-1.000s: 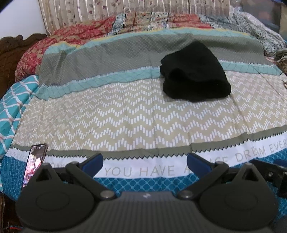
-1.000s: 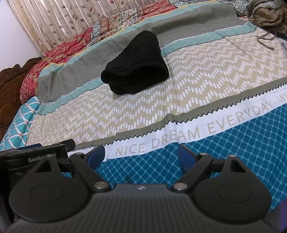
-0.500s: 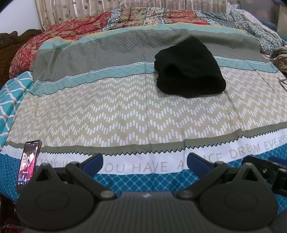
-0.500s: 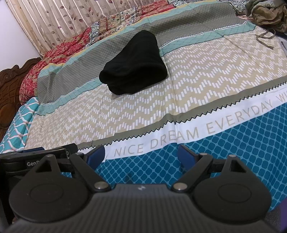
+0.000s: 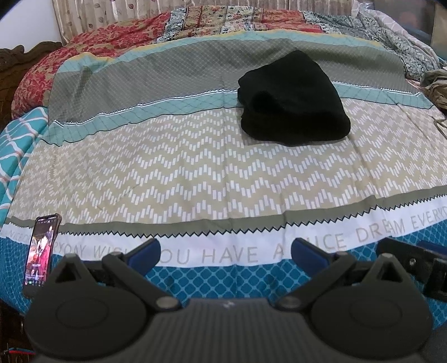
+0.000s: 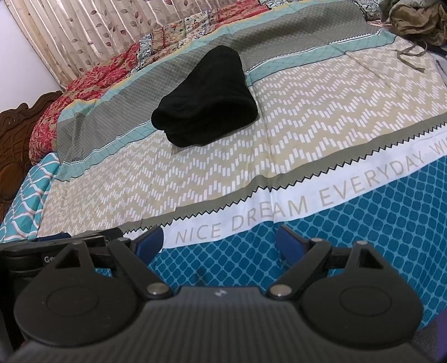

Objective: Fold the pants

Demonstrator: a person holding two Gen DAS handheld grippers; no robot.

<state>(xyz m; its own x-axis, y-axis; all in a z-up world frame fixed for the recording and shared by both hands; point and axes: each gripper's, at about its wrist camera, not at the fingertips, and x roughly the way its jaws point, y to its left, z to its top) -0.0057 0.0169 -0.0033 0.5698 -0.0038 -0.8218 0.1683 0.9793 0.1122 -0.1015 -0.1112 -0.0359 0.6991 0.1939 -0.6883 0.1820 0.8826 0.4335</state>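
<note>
1. Both sets of jaws stand spread wide with nothing between them: the left gripper [image 5: 225, 250] and the right gripper [image 6: 219, 241] hover side by side over the near, blue-patterned edge of the bedsheet [image 5: 195, 178].
2. Black pants [image 5: 293, 100] lie as a compact, layered bundle well apart from both grippers, straddling the teal band and the chevron band in the middle of the bed; in the right wrist view the same bundle [image 6: 206, 100] shows stacked edges at its near-left end.
3. My judgement: the folding looks finished or nearly so, since the bundle is small and rounded with no leg or waistband trailing loose.
4. What could go wrong — the fabric looks soft and thick, so the top layer may slump or spring apart if it is nudged. A pinch on only one layer would drag that layer off and undo the fold.
5. A phone [image 5: 42, 257] with its screen lit lies flat on the sheet just beside the left gripper's outer finger; a sideways sweep on that side could knock it off the bed edge.
6. Crumpled olive clothing [image 6: 416, 22] sits at the far right corner — clear of the bundle, so little risk of tangling.
</note>
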